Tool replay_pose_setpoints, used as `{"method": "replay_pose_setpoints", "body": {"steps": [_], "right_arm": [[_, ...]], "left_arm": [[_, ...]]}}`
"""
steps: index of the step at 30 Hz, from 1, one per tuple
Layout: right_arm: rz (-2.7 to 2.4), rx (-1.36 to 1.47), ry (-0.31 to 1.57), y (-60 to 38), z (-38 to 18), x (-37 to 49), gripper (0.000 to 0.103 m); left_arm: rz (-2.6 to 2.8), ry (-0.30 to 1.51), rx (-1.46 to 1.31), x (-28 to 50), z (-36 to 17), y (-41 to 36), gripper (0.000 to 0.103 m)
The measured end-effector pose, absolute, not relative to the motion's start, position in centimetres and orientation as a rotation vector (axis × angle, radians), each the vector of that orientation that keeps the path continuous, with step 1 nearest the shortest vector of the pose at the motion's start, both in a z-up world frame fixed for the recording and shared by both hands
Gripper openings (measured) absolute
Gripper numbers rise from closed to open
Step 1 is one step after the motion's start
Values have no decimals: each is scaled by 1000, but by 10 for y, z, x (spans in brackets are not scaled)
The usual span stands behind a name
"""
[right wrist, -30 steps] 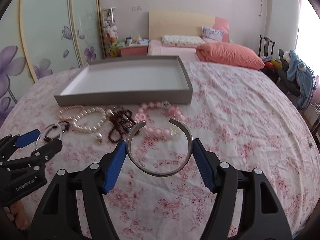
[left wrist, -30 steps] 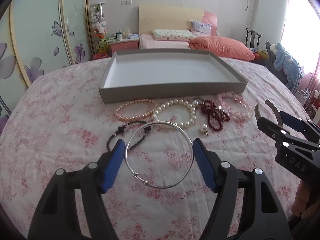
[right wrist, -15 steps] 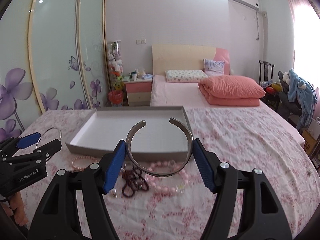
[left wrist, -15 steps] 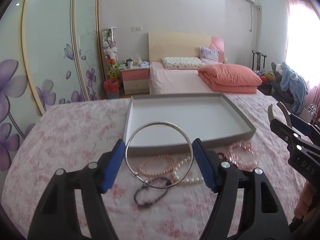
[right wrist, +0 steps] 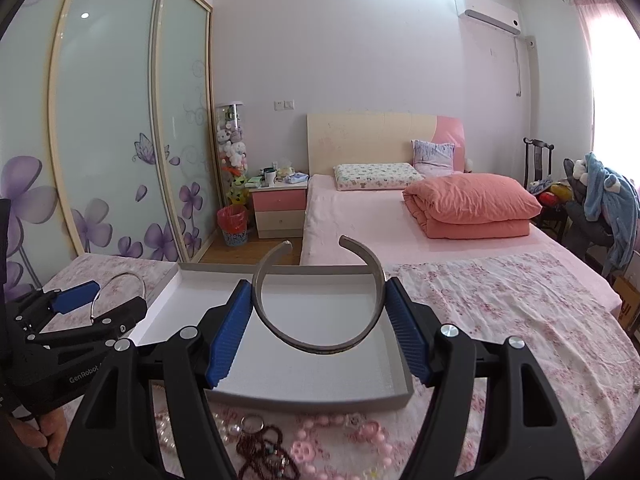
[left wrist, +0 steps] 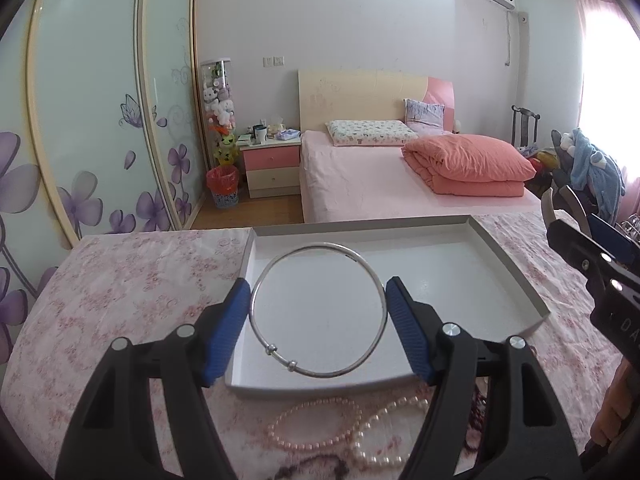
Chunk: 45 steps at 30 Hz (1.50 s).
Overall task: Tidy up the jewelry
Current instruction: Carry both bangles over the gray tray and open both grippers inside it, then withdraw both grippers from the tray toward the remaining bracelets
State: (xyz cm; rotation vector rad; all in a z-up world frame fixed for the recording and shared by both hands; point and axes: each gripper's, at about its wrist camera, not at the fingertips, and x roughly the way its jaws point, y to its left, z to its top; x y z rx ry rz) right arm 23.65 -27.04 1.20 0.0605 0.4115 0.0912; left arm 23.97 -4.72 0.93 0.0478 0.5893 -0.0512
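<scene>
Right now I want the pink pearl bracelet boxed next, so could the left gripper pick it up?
Probably not yet: the left gripper is shut on the thin silver bangle above the tray. The pink pearl bracelet lies unobstructed, so release first.

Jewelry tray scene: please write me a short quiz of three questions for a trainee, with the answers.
1. True or false: the left gripper holds a closed thin silver bangle.
2. What does the right gripper hold? A) pearl bracelet B) open grey cuff bracelet C) nothing
3. Fill in: inside the grey tray, ____ jewelry lies.

Key: 1 true; 2 B; 3 no.
</scene>
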Motion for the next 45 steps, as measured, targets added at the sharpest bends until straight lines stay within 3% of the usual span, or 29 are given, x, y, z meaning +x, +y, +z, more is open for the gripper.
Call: {"method": "replay_pose_setpoints", "body": {"steps": [20,25,45], "right_arm": [[146,138,691,-260,-47,316,69],[144,152,668,-267,-41,312,75],[114,137,622,-290,-20,239,75]], "left_arm": [[-80,747,-1,332,-40,-41,68],[-82,767,-8,335,-46,-39,69],[16,672,-16,244,-8,7,69]]}}
